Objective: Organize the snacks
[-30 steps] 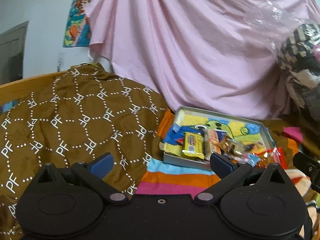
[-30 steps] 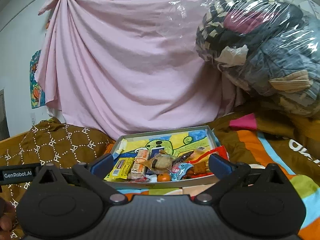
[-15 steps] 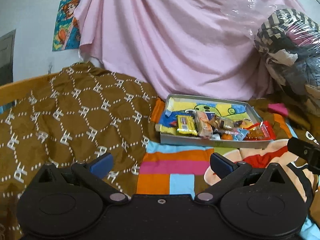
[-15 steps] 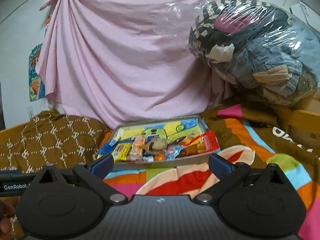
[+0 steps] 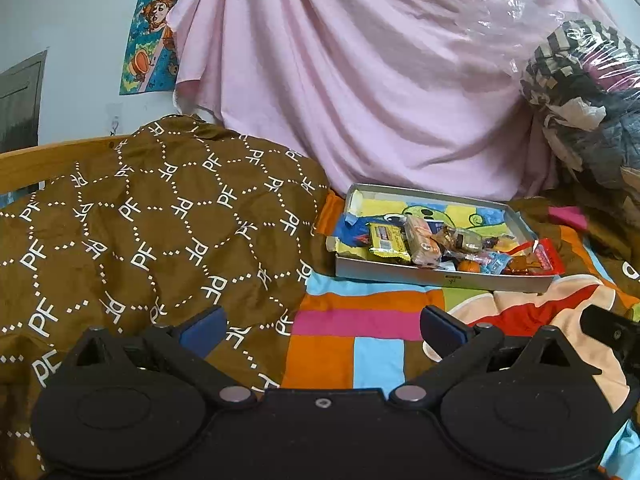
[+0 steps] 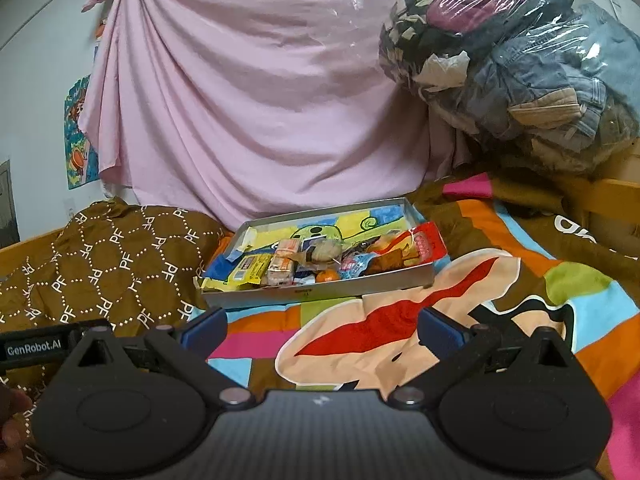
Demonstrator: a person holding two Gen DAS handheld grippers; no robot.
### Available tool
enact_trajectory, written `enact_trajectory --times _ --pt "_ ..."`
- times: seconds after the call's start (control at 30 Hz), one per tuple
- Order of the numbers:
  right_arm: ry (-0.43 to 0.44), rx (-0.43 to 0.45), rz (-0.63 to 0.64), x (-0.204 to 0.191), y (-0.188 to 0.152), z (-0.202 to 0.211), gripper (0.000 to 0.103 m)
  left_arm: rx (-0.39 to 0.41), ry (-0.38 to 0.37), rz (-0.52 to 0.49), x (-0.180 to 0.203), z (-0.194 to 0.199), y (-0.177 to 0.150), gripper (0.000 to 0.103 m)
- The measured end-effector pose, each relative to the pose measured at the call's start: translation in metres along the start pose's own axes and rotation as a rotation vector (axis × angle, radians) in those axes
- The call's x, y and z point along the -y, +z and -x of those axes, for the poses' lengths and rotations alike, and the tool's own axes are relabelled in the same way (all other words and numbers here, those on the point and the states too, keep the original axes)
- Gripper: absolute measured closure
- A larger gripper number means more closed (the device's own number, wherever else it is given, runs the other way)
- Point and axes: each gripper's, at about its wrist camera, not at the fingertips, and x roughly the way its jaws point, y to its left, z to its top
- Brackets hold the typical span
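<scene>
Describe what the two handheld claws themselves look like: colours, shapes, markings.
Both look alike. The left claw has a black body with two round discs, angled black link arms with silver pivot pins, and dark blue pads on its fingertips. The right claw has the same build, its centre plate finely ribbed. White "GenRobot.AI" lettering marks the black bar at the left edge of the right wrist view.

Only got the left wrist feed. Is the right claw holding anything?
Observer: No. The right claw is open, with nothing between its fingers.
Operator: What is it aimed at?
Observer: The snack tray, which sits centred ahead of it with its front wall facing the claw.
Operator: Anything off to the right that I can't see well?
Observer: A wooden rail runs beneath the plastic-wrapped clothes bundle.
</scene>
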Motion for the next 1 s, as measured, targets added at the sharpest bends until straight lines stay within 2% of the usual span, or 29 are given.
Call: enact_trajectory --times 0.27,0.63,1.0 --pt "-0.028 0.015 -0.007 -0.003 -0.008 -0.002 0.000 0.008 -0.006 -0.009 -0.006 -0.003 -0.009 0.001" --pt "0.020 0.006 0.056 -0.022 -0.021 0.002 0.000 0.017 -0.002 -0.007 -0.006 0.001 -0.014 0.001" --pt "0.006 0.002 0.034 -0.018 -0.020 0.001 0.000 0.015 0.006 0.003 -0.007 0.002 -0.015 0.001"
